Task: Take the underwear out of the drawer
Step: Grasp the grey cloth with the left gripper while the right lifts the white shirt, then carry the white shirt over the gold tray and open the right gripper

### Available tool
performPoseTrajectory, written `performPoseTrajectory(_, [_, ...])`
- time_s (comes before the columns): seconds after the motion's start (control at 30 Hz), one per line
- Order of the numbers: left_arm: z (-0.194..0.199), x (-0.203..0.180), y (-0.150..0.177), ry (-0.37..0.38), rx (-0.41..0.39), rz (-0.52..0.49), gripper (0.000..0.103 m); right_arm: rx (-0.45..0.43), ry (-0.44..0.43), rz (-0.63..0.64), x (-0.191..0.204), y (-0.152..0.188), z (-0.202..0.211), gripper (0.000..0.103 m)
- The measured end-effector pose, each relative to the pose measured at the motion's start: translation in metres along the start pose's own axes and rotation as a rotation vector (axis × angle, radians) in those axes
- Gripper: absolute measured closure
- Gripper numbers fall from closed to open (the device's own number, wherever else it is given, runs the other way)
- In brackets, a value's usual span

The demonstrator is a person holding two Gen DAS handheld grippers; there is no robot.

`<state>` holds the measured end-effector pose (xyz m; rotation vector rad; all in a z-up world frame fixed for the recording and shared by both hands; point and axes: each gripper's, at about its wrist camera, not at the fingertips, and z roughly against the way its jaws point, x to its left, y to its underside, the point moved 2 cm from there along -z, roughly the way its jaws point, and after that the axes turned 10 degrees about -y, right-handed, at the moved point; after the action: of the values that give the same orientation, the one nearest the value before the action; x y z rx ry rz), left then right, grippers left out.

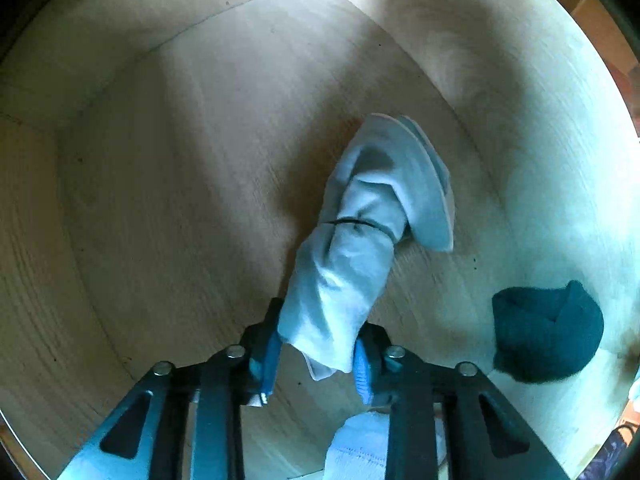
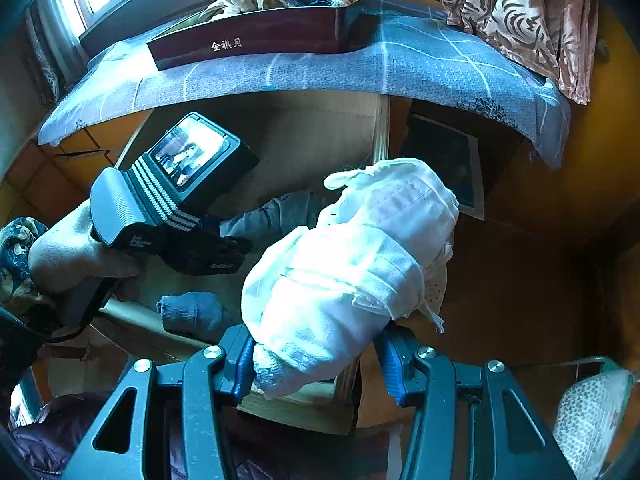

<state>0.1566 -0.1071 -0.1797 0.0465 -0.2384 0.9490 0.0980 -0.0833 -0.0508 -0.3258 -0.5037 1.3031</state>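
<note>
Pale wood lines the open drawer, whose bare floor fills most of the left wrist view. Two pieces of clothing show inside it there: one light blue rolled garment, bound by a thin dark band, and one dark teal balled sock lying near the drawer's right wall, well apart from the roll. The left claw is clamped on the lower end of the blue roll. In the right wrist view, the right claw is closed on one white bundle of underwear, held above the drawer's front corner. Behind it, one dark red box heaped with clothes sits on a surface under a blue checked cloth.
</note>
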Motion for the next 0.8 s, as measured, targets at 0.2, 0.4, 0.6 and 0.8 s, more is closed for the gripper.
performPoseTrajectory(0.2, [0.002,0.007,0.006,0.025,-0.002,0.002,0.080,-0.024,0.002,0.031,0.007,-0.009,0.008,0.051])
performPoseTrajectory(0.4, [0.002,0.020,0.009,0.048,-0.002,0.030,0.080,-0.102,-0.021,0.074,0.012,-0.035,0.034,0.051])
performPoseTrajectory(0.6, [0.001,0.034,0.014,0.062,0.003,0.049,0.080,-0.200,-0.064,0.121,0.019,-0.077,0.061,0.051])
performPoseTrajectory(0.8, [0.005,0.036,0.015,0.067,0.005,0.061,0.080,-0.271,-0.063,0.171,0.019,-0.132,0.069,0.051])
